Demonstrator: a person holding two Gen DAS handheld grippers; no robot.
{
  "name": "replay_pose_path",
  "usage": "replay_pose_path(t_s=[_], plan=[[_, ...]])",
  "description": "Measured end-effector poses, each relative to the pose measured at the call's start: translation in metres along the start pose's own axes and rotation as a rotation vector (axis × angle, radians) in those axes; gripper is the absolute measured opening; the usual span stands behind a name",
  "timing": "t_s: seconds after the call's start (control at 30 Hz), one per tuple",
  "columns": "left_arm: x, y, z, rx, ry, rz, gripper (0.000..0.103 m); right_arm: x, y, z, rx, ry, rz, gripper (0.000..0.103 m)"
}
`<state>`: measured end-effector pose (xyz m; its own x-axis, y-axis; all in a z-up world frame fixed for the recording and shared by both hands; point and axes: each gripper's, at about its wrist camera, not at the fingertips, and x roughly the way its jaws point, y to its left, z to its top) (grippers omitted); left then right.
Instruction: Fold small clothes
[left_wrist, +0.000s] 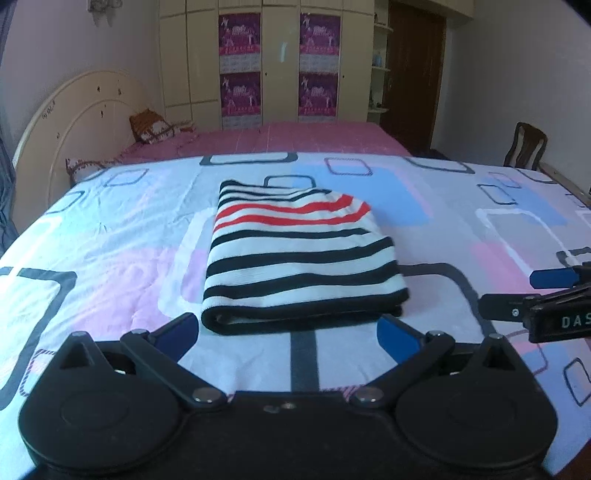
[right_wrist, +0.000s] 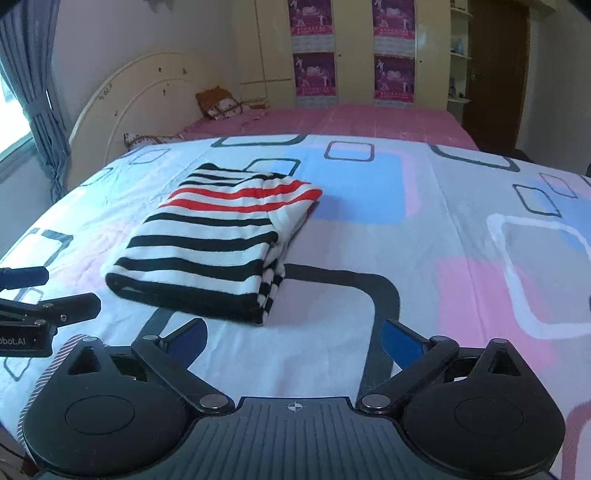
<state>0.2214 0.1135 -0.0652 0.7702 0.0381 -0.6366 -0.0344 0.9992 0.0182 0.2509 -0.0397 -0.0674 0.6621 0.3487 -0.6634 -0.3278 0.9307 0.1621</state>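
Lying folded mid-bed, the striped sweater (left_wrist: 301, 254) sits just ahead of the left gripper (left_wrist: 288, 338); right gripper (right_wrist: 295, 341) offset; both spread wide, empty.

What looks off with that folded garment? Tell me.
On the black-, white- and red-striped knit top, the right side is uneven: inner layers stick out past the top fold. Otherwise it lies flat on the patterned bedsheet.

striped garment (left_wrist: 301, 254) | black, white, red bands | folded, apparently in layers | flat on patterned bedspread (left_wrist: 110, 236)
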Motion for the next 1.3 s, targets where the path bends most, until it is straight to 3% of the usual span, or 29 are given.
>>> replay_pose_path(t_s=[0.13, 0.7, 0.97, 1.3], plan=[[-0.027, -0.01, -0.007, 0.012, -0.031, -0.002, 0.103, -0.02, 0.005, -0.009, -0.002, -0.028, -0.035, 0.103], [-0.128, -0.02, -0.04, -0.034, -0.122, 0.009, 0.103, -0.13, 0.033, -0.048, 0.0, -0.093, -0.021, 0.103], [-0.152, -0.027, -0.047, -0.025, -0.154, -0.029, 0.103, -0.153, 0.04, -0.067, -0.001, -0.104, -0.035, 0.103], [-0.161, -0.03, -0.051, -0.015, -0.183, -0.042, 0.103, -0.171, 0.037, -0.066, 0.02, -0.144, -0.057, 0.103]])
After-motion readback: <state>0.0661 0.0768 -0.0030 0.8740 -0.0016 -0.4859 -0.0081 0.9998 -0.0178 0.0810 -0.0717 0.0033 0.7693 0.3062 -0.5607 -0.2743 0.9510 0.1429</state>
